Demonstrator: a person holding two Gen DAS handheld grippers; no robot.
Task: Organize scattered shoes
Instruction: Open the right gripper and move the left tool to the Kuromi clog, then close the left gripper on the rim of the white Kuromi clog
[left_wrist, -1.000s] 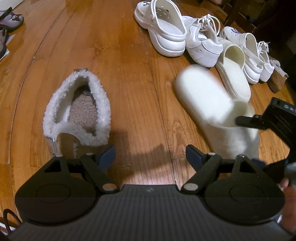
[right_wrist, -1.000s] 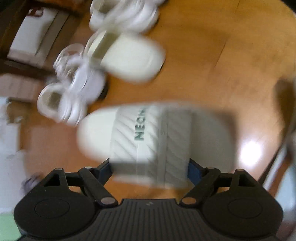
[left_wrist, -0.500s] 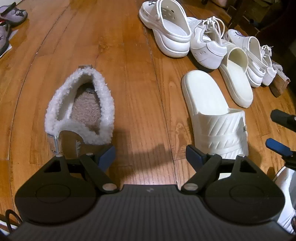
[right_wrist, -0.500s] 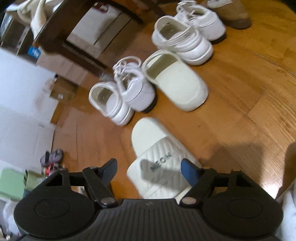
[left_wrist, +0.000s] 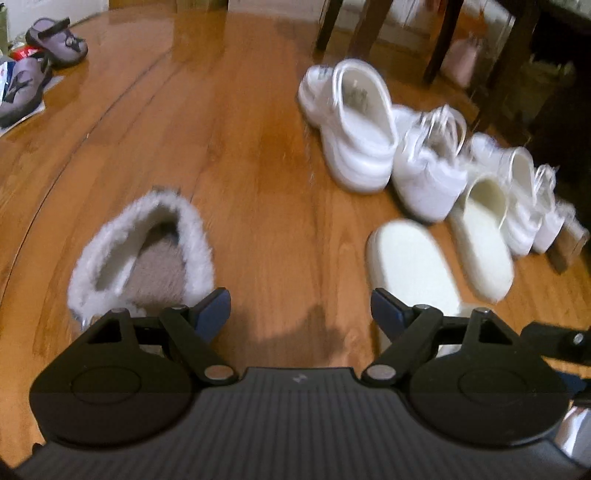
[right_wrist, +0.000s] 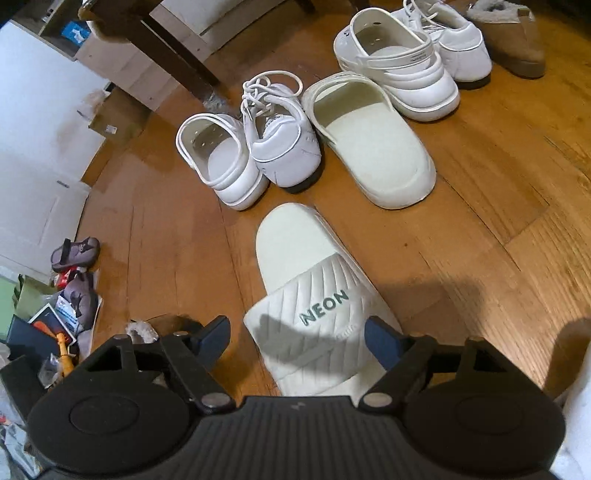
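A cream slide sandal marked NEON lies flat on the wood floor, free of my right gripper, which stands open just above its strap. The same sandal shows right of my left gripper, also open and holding nothing. A white fluffy slipper lies close in front of the left fingers, to their left. Behind the sandal runs a row of shoes: a white clog, a white sneaker, a cream clog, another white clog, another sneaker and a tan slipper.
Dark chair or table legs stand behind the shoe row. Two small purple shoes sit at the far left by papers and clutter. A cardboard box rests near a white wall. Bare floor lies between the fluffy slipper and the row.
The right gripper set the cream sandal down on the floor, opened and drew back from it. The left gripper tilted up a little, so more of the room shows.
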